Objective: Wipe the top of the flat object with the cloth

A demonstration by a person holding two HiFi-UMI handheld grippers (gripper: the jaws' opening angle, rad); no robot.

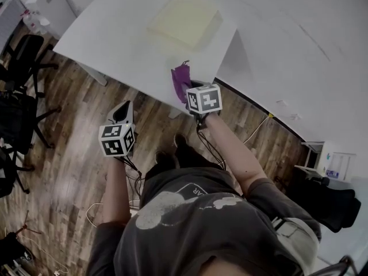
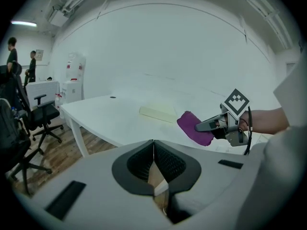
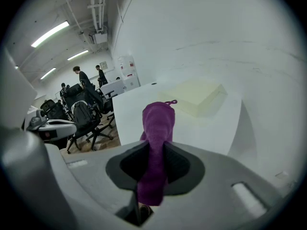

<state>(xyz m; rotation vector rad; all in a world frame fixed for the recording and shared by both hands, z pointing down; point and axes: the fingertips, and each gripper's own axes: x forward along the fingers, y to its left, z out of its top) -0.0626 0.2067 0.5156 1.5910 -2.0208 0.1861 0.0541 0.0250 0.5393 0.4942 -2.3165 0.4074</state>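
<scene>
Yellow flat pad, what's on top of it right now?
Nothing lies on the yellow pad; its top is bare. The purple cloth, clamped in the right gripper, hangs short of it. The table patch beneath is hidden.

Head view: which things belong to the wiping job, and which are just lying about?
Job: purple cloth, right claw gripping it, pale yellow flat pad, white table.
Lying about: office chairs, white cabinet, idle shut left claw.
</scene>
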